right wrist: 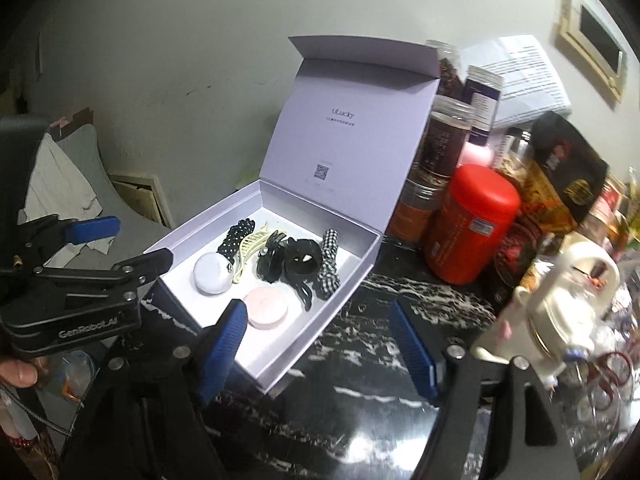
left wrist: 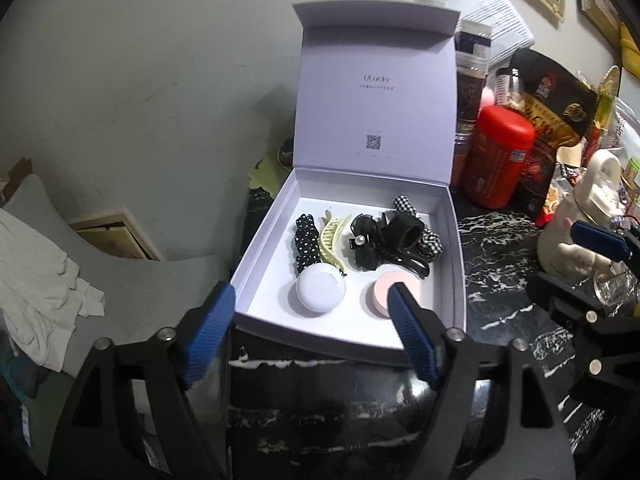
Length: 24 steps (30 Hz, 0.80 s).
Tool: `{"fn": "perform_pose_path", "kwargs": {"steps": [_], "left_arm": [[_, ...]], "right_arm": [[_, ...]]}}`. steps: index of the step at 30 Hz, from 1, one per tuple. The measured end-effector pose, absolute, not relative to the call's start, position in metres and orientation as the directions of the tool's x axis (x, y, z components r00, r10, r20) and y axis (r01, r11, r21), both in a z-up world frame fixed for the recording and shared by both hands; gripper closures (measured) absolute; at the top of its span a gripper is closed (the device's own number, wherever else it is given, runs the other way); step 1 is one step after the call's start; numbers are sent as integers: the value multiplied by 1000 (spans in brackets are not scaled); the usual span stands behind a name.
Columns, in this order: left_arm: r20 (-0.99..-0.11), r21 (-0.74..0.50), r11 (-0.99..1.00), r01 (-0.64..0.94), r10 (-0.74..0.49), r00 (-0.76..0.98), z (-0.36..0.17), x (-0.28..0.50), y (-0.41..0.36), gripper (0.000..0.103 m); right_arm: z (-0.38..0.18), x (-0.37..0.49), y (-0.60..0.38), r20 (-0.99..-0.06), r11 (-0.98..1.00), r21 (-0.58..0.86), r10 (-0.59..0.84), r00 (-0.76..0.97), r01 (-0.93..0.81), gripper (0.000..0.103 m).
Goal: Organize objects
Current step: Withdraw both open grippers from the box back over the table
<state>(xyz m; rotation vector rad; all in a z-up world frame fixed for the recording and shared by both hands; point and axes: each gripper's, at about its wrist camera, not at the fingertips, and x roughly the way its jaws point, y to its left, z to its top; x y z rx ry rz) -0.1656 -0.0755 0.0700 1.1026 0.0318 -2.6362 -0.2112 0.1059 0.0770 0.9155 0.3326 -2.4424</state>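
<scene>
A white box (left wrist: 456,248) with its lid (left wrist: 376,92) standing open sits on the black marble table (left wrist: 496,240). Inside lie a white round case (left wrist: 321,291), a pink round case (left wrist: 382,292), a polka-dot scrunchie (left wrist: 306,242), a cream claw clip (left wrist: 334,240), black hair clips (left wrist: 394,240) and a gingham tie (left wrist: 430,236). My left gripper (left wrist: 310,334) is open and empty at the box's near edge. My right gripper (right wrist: 320,354) is open and empty over the box's near right corner (right wrist: 280,376). The box contents also show in the right wrist view (right wrist: 266,306).
A red canister (left wrist: 500,156), jars and snack packets (left wrist: 556,112) crowd the table right of the box. A white teapot (right wrist: 560,304) stands at the right. A grey chair with white cloth (left wrist: 44,264) is off the table's left.
</scene>
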Motion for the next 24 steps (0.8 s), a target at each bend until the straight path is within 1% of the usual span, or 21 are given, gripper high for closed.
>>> {"fn": "perform_pose_path", "kwargs": {"steps": [3, 8, 10, 13, 17, 21, 24], "left_arm": [[-697, 108, -955, 278, -272, -663, 75, -150, -67, 20], [-688, 105, -950, 293, -283, -669, 82, -126, -59, 17], [-680, 96, -954, 283, -270, -682, 85, -116, -55, 17], [-686, 55, -966, 252, -220, -693, 89, -102, -50, 16], [-677, 92, -965, 246, -242, -695, 93, -83, -41, 14], [-673, 89, -975, 206, -211, -709, 95, -65, -34, 13], [-675, 114, -974, 195, -220, -704, 94, -55, -28, 13]], "right_arm": [[84, -194, 116, -648, -855, -56, -362, -670, 516, 23], [94, -167, 131, -628, -865, -55, -358, -691, 499, 20], [97, -158, 135, -621, -868, -56, -357, -698, 493, 20], [102, -139, 144, -600, -872, -41, -368, -710, 487, 20], [108, -117, 153, -583, -882, -40, -362, -728, 470, 17], [109, -100, 157, -581, -878, -51, -362, -729, 476, 16], [107, -89, 159, -586, -878, -55, -357, -728, 475, 16]]}}
